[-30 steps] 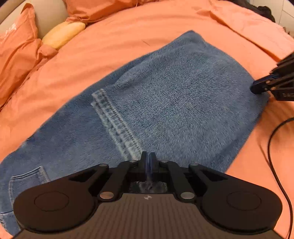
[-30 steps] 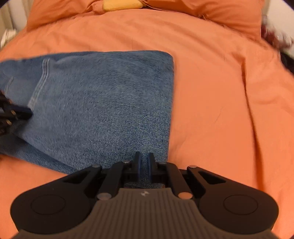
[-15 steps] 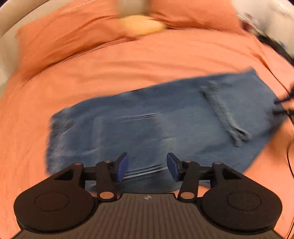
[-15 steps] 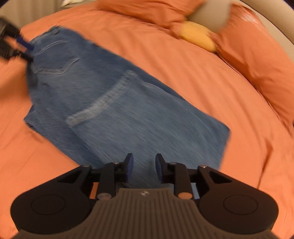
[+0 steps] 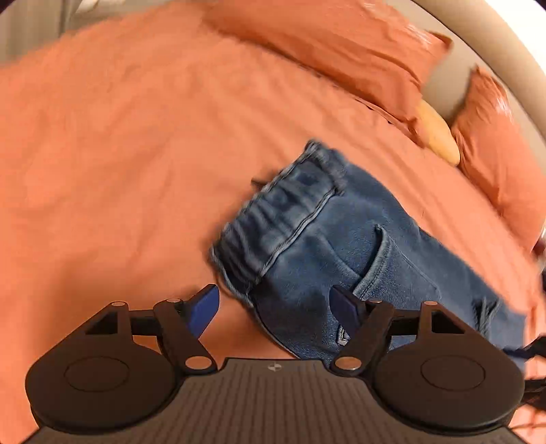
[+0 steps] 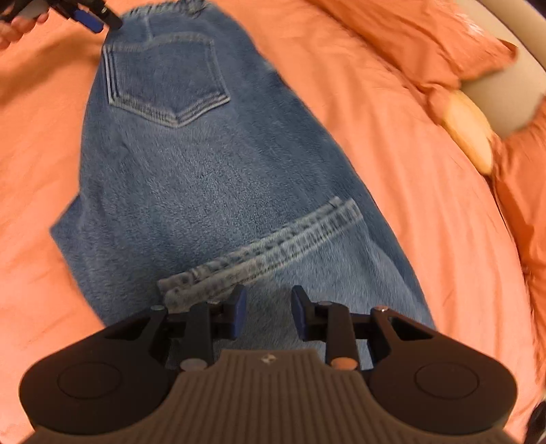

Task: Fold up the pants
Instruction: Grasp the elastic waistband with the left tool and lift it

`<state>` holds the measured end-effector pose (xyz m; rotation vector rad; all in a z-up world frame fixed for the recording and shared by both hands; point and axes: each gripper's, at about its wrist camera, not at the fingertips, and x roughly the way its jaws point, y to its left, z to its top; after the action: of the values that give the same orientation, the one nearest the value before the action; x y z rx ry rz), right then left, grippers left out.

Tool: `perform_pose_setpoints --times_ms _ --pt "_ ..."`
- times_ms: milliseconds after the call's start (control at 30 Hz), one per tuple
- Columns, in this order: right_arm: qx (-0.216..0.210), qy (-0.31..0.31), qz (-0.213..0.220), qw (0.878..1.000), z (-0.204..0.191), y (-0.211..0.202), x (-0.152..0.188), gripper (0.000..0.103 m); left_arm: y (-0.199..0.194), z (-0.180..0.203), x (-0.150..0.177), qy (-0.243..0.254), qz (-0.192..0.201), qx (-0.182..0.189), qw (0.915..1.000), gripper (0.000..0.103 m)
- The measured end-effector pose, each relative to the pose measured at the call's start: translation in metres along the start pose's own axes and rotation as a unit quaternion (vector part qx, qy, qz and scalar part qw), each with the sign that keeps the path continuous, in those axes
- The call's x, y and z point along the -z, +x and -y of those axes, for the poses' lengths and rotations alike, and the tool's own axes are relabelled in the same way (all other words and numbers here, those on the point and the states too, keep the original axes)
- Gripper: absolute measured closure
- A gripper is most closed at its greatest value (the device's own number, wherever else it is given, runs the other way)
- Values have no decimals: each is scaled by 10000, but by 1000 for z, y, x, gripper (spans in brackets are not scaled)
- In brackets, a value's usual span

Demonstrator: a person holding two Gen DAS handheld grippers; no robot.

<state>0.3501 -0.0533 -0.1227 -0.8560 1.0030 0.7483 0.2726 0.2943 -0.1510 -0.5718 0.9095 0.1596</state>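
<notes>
Blue denim pants (image 6: pixel 211 177) lie folded lengthwise on the orange bed, leg hems (image 6: pixel 262 249) laid back over the thighs. My left gripper (image 5: pixel 274 309) is open and empty, just above the elastic waistband corner (image 5: pixel 273 218). It also shows in the right wrist view (image 6: pixel 92 15) at the waistband end. My right gripper (image 6: pixel 268 309) is open and empty, hovering over the folded end just past the hems. A back pocket (image 6: pixel 167 82) faces up.
Orange bedsheet (image 5: pixel 119 153) all around the pants. Orange pillows (image 5: pixel 341 58) and a yellow cushion (image 5: pixel 438 131) lie along the headboard. A hand (image 6: pixel 20 24) holds the left gripper at the top left of the right wrist view.
Both grippers were shut on the denim a second ago, then let go and opened. The left one swung to the waistband end. The right one drew back behind the hems.
</notes>
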Motion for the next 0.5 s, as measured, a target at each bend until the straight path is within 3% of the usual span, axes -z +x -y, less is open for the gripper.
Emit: perform_pose_setpoints --times_ms 100,200,300,500 --pt "-226 -277 -240 9991 -1 14 -9 82 16 -9 5 -473 -71 367 9982 17" --pt "-341 -587 -402 9969 -3 23 -15 84 34 -15 5 -719 -26 520 9961 16" --pt "-470 -523 -571 9959 1 30 -23 82 46 -20 3 -820 154 711 9940 16" --pt "-636 -524 -829 9931 9 42 -38 82 44 -19 3 -889 256 784 9926 40"
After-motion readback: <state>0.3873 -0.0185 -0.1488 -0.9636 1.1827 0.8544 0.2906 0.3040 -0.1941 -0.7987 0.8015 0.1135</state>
